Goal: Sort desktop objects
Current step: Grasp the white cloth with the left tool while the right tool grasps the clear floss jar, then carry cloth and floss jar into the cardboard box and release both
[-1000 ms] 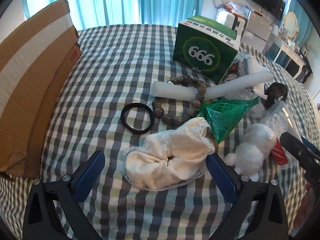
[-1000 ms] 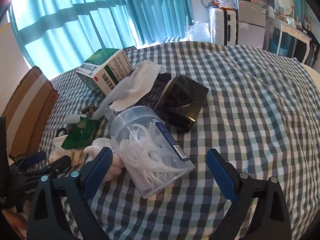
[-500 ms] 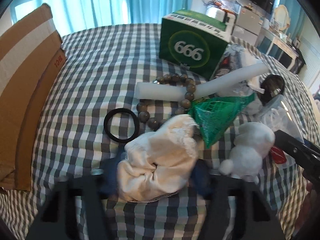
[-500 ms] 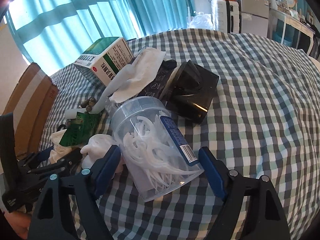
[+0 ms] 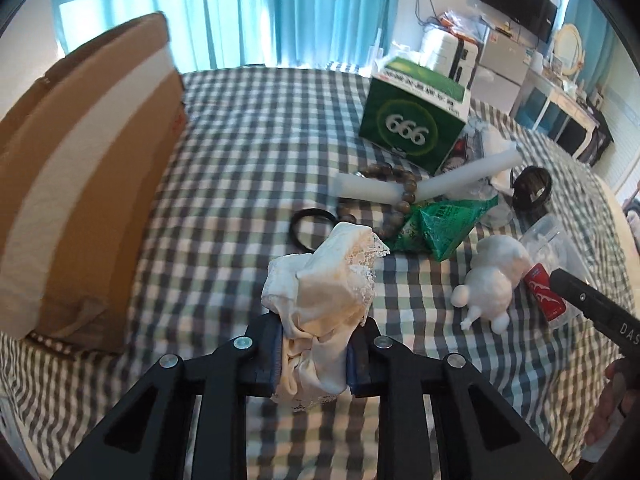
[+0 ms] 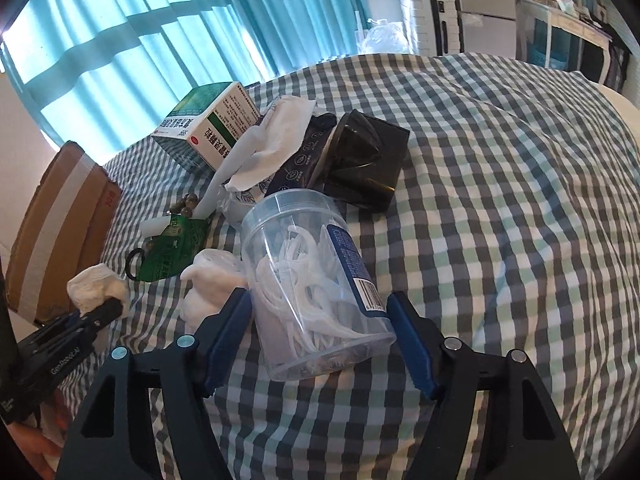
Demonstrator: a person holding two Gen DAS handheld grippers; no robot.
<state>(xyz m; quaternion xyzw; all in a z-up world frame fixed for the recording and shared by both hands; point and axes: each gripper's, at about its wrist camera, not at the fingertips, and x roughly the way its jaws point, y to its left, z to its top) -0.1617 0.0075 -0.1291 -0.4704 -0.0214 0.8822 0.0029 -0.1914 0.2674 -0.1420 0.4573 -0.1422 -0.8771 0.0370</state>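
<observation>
The left tongs (image 5: 311, 354), still narrowing, pinched a crumpled cream lace-edged cloth (image 5: 324, 296) lifted off the checked tabletop (image 5: 248, 168), right of a brown cardboard box (image 5: 80, 168). The right tongs (image 6: 320, 340) were closing around a clear plastic jar of white floss picks (image 6: 316, 280) lying on its side, pads not visibly touching it.

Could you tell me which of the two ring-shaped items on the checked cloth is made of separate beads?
The brown bead bracelet, looped around the white tube beside the green packet. The plain black ring lying nearer the cardboard box is one smooth band.
</observation>
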